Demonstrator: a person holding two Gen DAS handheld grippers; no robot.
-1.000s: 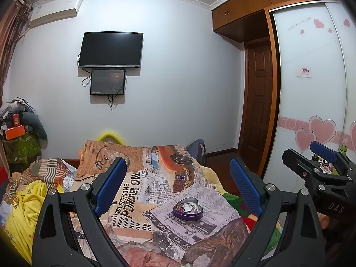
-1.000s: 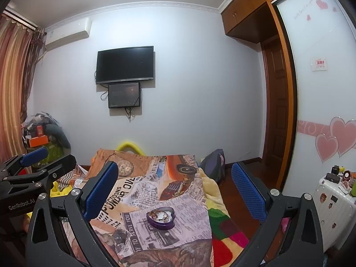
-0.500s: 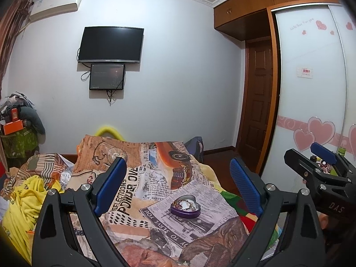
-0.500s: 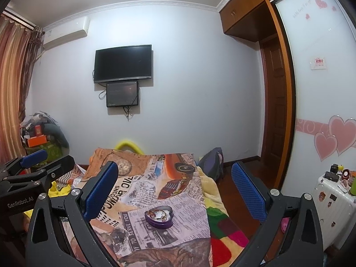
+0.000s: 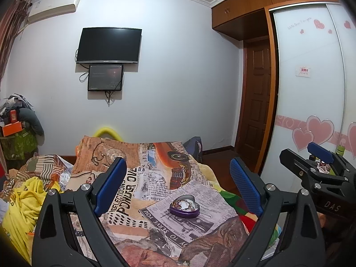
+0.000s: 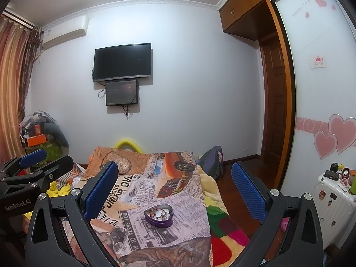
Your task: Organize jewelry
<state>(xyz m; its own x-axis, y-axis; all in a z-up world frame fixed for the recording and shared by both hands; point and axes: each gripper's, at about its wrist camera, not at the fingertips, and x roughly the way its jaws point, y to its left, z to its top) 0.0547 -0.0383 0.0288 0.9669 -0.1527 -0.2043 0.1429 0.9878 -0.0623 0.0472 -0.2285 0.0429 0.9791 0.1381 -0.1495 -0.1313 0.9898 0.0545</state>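
Note:
A purple heart-shaped tin (image 5: 184,206) with jewelry inside lies open on a newspaper-print cloth (image 5: 142,178) on the bed. It also shows in the right wrist view (image 6: 158,215). My left gripper (image 5: 178,187) is open and empty, held above and short of the tin. My right gripper (image 6: 175,191) is open and empty, likewise above the tin. Each gripper shows at the edge of the other's view: the right one (image 5: 316,169) and the left one (image 6: 33,166).
Yellow clothes (image 5: 22,202) lie on the bed's left. A white suitcase (image 6: 333,200) with small items stands at the right by the wardrobe (image 6: 322,89). A backpack (image 6: 211,160) sits past the bed. A TV (image 5: 109,45) hangs on the far wall.
Both views have shifted slightly; the tin sits a little lower and nearer in the frames. Both grippers stay open.

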